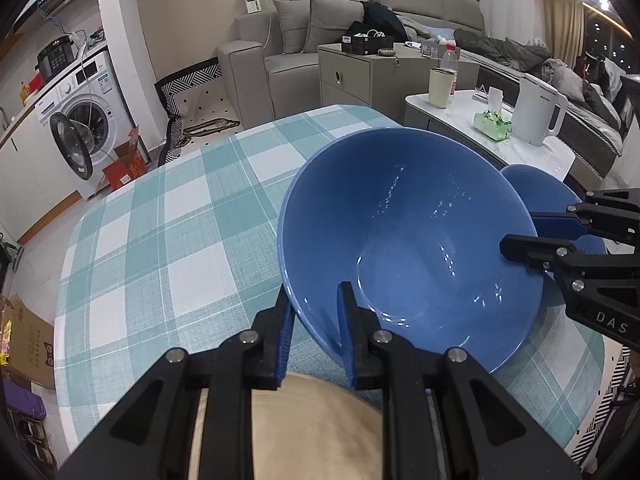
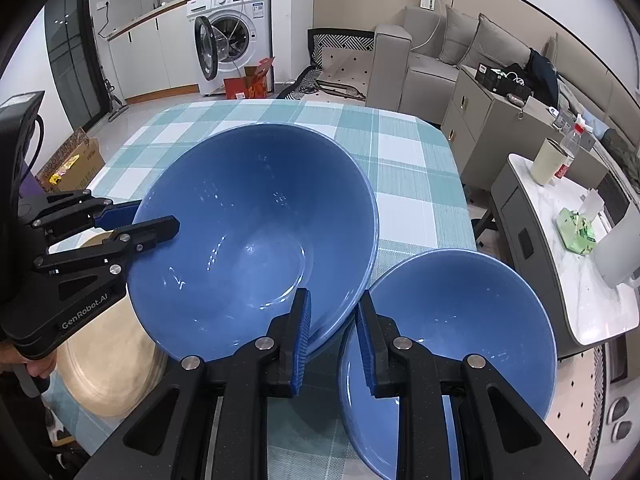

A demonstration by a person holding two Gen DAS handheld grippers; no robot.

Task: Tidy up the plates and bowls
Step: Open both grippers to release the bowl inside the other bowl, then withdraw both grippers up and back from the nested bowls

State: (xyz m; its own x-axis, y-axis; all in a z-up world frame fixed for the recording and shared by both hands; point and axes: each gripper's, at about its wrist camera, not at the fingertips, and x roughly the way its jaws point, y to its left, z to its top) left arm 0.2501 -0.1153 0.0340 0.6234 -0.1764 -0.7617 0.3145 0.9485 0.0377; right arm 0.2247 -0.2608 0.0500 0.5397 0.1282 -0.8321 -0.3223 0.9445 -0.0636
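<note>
A large blue bowl [image 1: 412, 236] is held tilted above the checked tablecloth [image 1: 168, 240]. My left gripper [image 1: 316, 304] is shut on its near rim, one finger inside and one outside. My right gripper [image 2: 332, 308] is shut on the opposite rim of the same bowl [image 2: 256, 236]. A smaller blue bowl [image 2: 452, 332] rests on the table just right of it, partly under my right gripper; it also shows in the left wrist view [image 1: 536, 184]. Beige plates [image 2: 108, 360] lie under the left gripper, seen too in the left wrist view [image 1: 316, 432].
The table's edges [image 2: 456, 168] are close on all sides. A white side table [image 2: 560, 264] with a kettle, cup and tissue box stands to the right. A sofa, cabinet and washing machine [image 2: 232, 36] are beyond.
</note>
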